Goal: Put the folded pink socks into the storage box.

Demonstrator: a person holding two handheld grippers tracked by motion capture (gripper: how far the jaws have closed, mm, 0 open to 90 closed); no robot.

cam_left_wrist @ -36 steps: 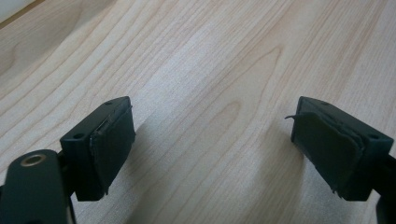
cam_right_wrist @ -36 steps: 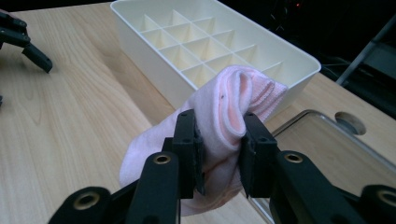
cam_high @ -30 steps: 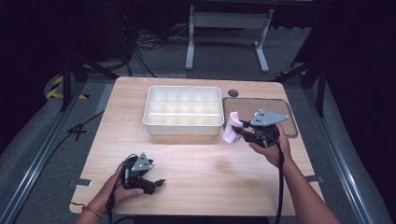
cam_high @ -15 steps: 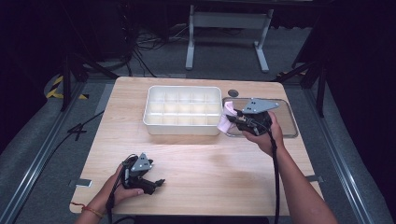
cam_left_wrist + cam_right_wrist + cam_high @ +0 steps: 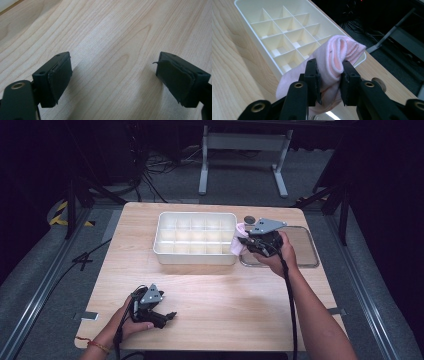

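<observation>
Right gripper clamped on folded pink sock, at right end of white divided organizer tray. Left gripper wide open, empty, near tray's front-left on table.

A light wooden table is set on grey floor; a metal stand is positioned behind it in darkness.

high view: above the person's edge, facing forward and down over the whole table | left gripper view: low, close over bare tabletop | right gripper view: close, facing the white divided tray | shared: the tray appears in 2 views, high and right
</observation>
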